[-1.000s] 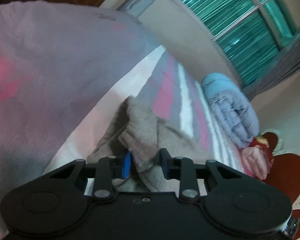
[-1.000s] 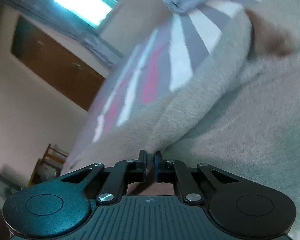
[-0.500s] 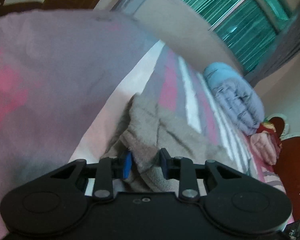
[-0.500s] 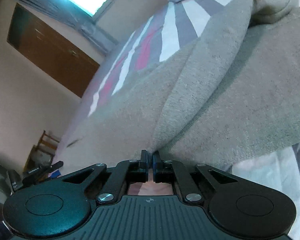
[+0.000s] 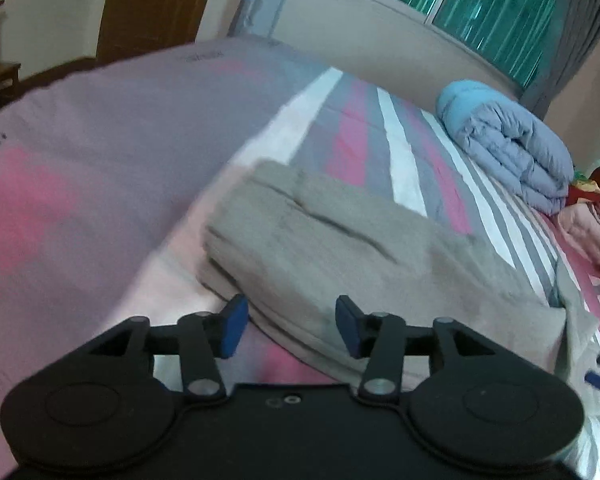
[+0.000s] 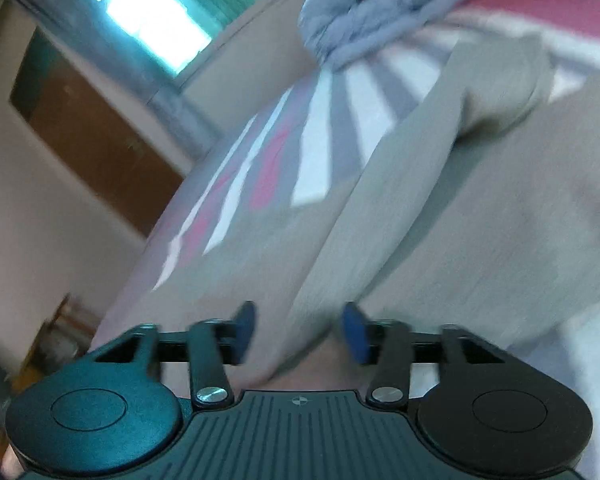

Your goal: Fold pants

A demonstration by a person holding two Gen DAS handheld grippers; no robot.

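Lying folded across the striped pink, grey and white bedspread (image 5: 364, 148), the one pair of soft beige fleece pants (image 5: 340, 248) is resting near the bed's near edge, with a doubled layer forming a thick rounded fold at its left end. Starting at the left, the left gripper (image 5: 288, 320) is hovering just over the near hem of the pants; its jaws have just been opening and are now standing partly apart, the blue pads (image 5: 232, 326) clear of the cloth, so it is gripping nothing. Moving right, the right gripper (image 6: 298, 330) is doing the same: its jaws have just been opening, and a ridge of the beige fabric is lying between the pads without being pinched, as far as the blurred view is showing. The pants are looking light, limp and slightly grippy, so they are likely to sag and slide open unless taken at a thick folded edge or at two corners at once, one for each gripper. Further right, toward the bed's far corner, one rolled pale-blue quilted duvet (image 5: 508, 152) is lying beside a pink bundle (image 5: 588, 236). Counting up: one pair of pants, two grippers, one duvet.
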